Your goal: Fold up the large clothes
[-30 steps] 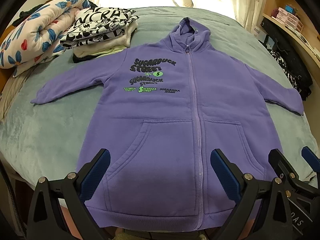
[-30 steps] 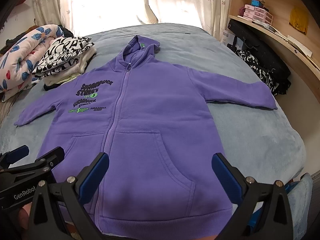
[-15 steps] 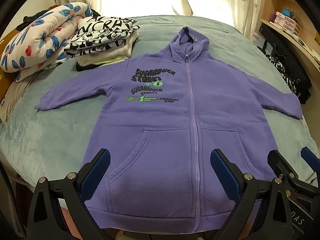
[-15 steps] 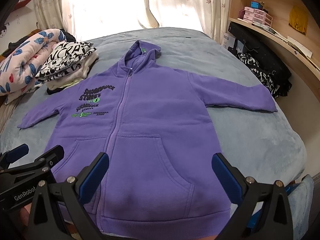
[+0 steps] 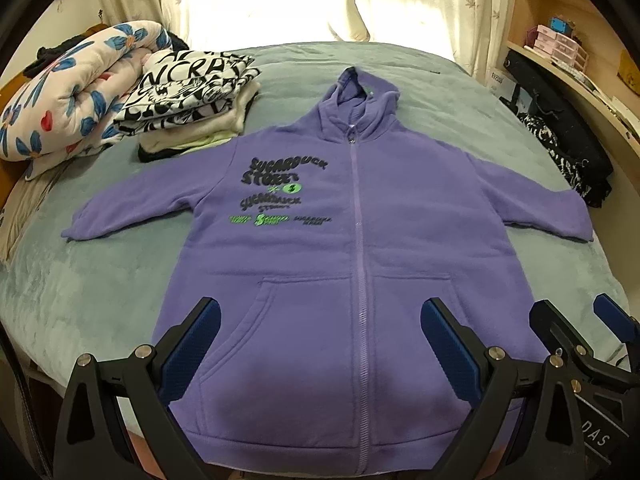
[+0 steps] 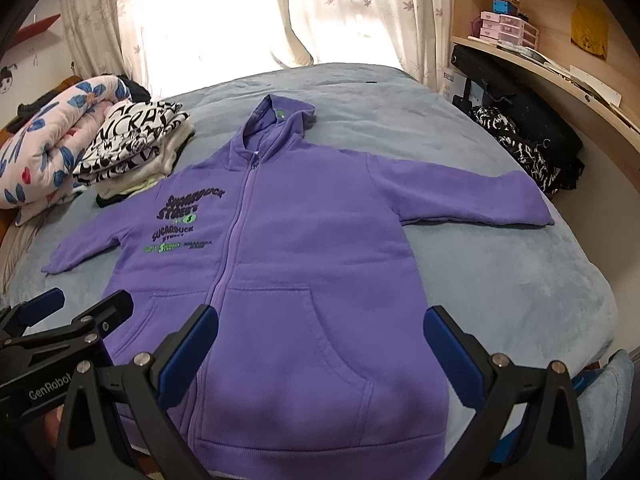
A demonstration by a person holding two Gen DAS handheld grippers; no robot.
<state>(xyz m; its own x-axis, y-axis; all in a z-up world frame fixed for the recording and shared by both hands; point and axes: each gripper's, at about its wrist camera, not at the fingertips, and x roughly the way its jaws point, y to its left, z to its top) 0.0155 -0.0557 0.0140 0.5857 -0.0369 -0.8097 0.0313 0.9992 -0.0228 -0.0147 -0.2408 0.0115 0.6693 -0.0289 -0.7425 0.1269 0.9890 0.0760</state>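
A purple zip-up hoodie [image 5: 360, 248] [image 6: 280, 264] lies flat and face up on the grey-green bed [image 5: 88, 292], sleeves spread to both sides, hood toward the window. Black and green lettering marks its chest. My left gripper [image 5: 320, 320] hangs open above the hem, over the left pocket and the zip. My right gripper [image 6: 320, 320] is open too, above the right pocket, holding nothing. Each gripper shows at the edge of the other's view: the right gripper [image 5: 580, 320] and the left gripper [image 6: 76, 304].
A stack of folded clothes [image 5: 192, 96] topped by a black-and-white print sits at the far left, beside a rolled floral quilt [image 5: 68, 96]. Dark garments [image 6: 528, 144] lie along the bed's right edge under wooden shelves [image 6: 540, 52]. Curtains hang behind.
Both grippers have drawn back and tilted up, so the hoodie sits lower and farther in both views. The hoodie itself has not moved.
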